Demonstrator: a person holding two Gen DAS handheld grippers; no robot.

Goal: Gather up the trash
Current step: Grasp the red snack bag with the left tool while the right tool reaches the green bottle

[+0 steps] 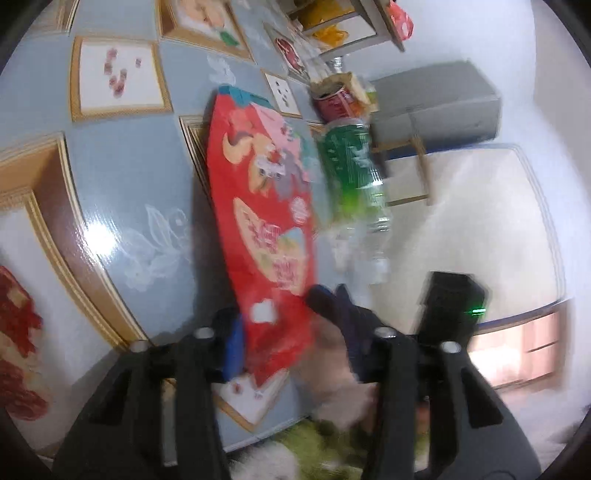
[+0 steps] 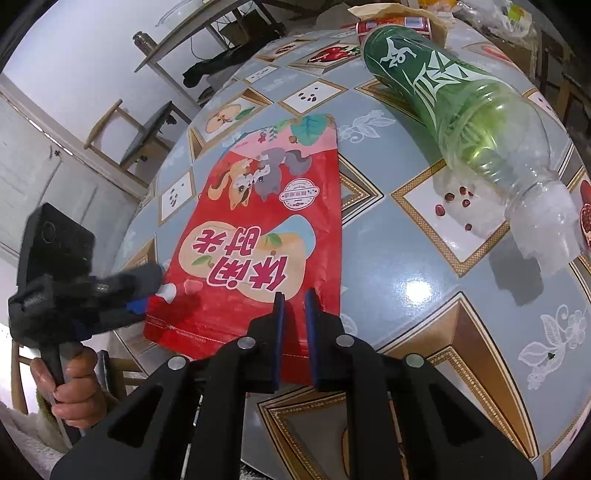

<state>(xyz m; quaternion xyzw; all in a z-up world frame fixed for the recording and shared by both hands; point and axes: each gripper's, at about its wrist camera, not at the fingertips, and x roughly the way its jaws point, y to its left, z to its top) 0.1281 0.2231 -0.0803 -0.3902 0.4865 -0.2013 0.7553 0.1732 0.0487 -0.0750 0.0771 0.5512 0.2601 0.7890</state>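
A flat red snack bag [image 2: 266,229] [image 1: 262,221] lies on the table with its near edge at the table's rim. My right gripper [image 2: 295,301] is shut on that near edge, and red foil shows in the thin slot between its blue pads. My left gripper [image 2: 147,293] [image 1: 291,325] sits at the bag's near-left corner. One finger is above the corner and one below, still a little apart from it. The left wrist view is blurred. A green-labelled plastic bottle [image 2: 443,118] [image 1: 351,166] lies on its side to the right of the bag.
The table [image 2: 406,280] wears a glossy blue cloth with fruit panels. A red can [image 2: 399,24] and crumpled paper sit at its far end. A wooden stool [image 2: 140,136] stands beyond the left edge. A person's hand [image 2: 74,391] holds the left gripper's handle.
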